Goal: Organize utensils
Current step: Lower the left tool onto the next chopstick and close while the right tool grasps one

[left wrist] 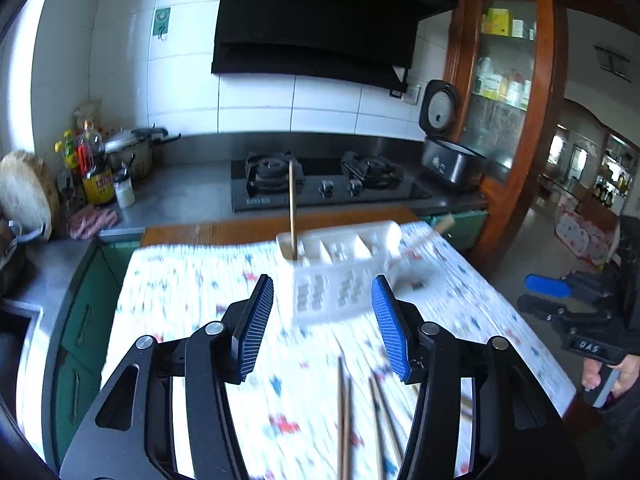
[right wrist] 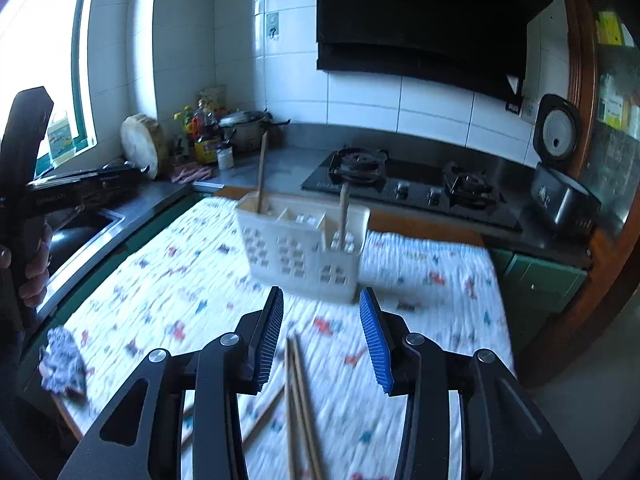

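The left gripper (left wrist: 322,322) and right gripper (right wrist: 321,334) both hover over the patterned cloth (right wrist: 168,280) with jaws apart and nothing between them. The white caddy (right wrist: 298,248) stands far on the cloth, one chopstick (right wrist: 261,172) upright in its left compartment, another (right wrist: 342,210) at its right end. Loose chopsticks (right wrist: 298,404) lie near, under the right gripper

Left hand-held gripper (left wrist: 322,320) open above cloth (left wrist: 192,300); chopstick (left wrist: 293,216) upright in white caddy (left wrist: 340,276).
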